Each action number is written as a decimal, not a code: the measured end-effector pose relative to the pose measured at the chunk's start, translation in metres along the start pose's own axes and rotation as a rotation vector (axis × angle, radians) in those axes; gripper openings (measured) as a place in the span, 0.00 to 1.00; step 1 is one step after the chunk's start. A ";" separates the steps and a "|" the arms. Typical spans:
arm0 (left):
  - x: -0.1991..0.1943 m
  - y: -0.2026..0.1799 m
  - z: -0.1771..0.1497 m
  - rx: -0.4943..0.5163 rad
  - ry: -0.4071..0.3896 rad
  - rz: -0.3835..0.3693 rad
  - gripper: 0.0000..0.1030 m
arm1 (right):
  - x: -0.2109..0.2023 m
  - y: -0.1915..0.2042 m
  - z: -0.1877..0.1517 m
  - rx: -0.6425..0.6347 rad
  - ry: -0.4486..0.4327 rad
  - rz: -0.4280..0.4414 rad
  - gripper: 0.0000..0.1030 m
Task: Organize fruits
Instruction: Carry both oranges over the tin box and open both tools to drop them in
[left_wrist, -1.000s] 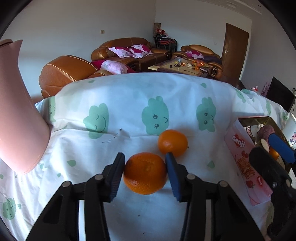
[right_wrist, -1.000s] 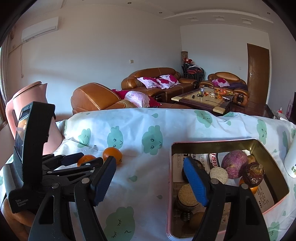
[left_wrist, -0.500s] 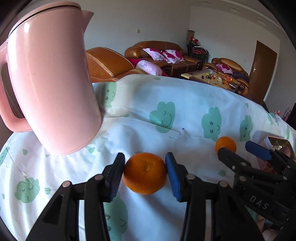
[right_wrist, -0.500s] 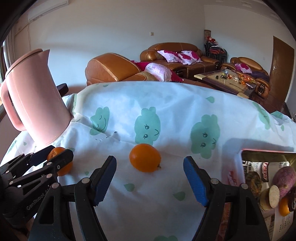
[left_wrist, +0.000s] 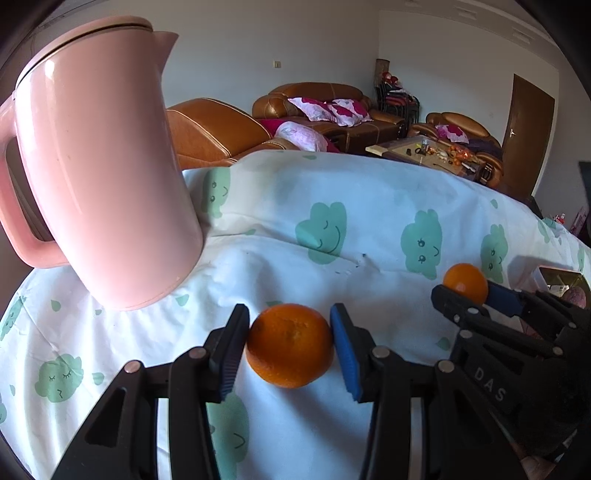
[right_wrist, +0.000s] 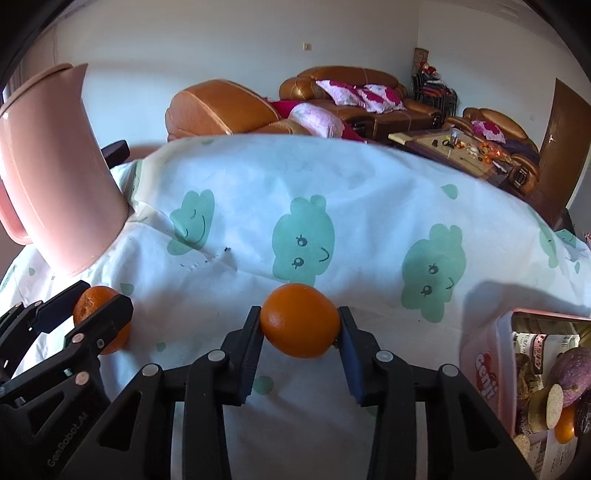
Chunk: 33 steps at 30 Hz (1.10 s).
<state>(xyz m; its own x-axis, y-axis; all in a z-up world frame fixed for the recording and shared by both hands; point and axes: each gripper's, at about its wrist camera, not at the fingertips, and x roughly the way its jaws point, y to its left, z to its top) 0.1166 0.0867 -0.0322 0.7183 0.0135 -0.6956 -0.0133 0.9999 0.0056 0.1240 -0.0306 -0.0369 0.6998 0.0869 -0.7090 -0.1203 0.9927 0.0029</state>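
Note:
My left gripper (left_wrist: 290, 343) is shut on a rough-skinned orange (left_wrist: 290, 345) just above the white cloth. It also shows at the left of the right wrist view (right_wrist: 98, 321). My right gripper (right_wrist: 300, 330) is shut on a smoother orange (right_wrist: 300, 320) that touches both pads. That orange also shows in the left wrist view (left_wrist: 466, 282), to the right of the first one. An open pink tin (right_wrist: 484, 365) at the right edge of the right wrist view holds several fruits.
A tall pink kettle (left_wrist: 107, 177) stands on the cloth at the left, close behind my left gripper. It also shows in the right wrist view (right_wrist: 55, 177). The table cloth (right_wrist: 332, 206) with green cloud prints stretches ahead. Sofas stand beyond the table.
My right gripper swung left from the tin, moved up to the smoother orange and closed on it. My left gripper carried its orange left, toward the kettle.

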 end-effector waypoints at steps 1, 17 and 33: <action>-0.001 -0.001 -0.001 0.001 -0.007 0.008 0.46 | -0.009 0.001 -0.004 -0.005 -0.031 -0.012 0.40; -0.046 -0.060 -0.013 0.024 -0.122 -0.045 0.46 | -0.105 -0.040 -0.055 0.028 -0.272 -0.095 0.40; -0.084 -0.148 -0.021 0.080 -0.189 -0.143 0.46 | -0.145 -0.134 -0.080 0.149 -0.306 -0.186 0.40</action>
<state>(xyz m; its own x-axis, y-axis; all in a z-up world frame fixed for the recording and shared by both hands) 0.0437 -0.0622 0.0107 0.8262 -0.1347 -0.5470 0.1476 0.9888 -0.0207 -0.0173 -0.1833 0.0092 0.8805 -0.0975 -0.4640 0.1163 0.9931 0.0120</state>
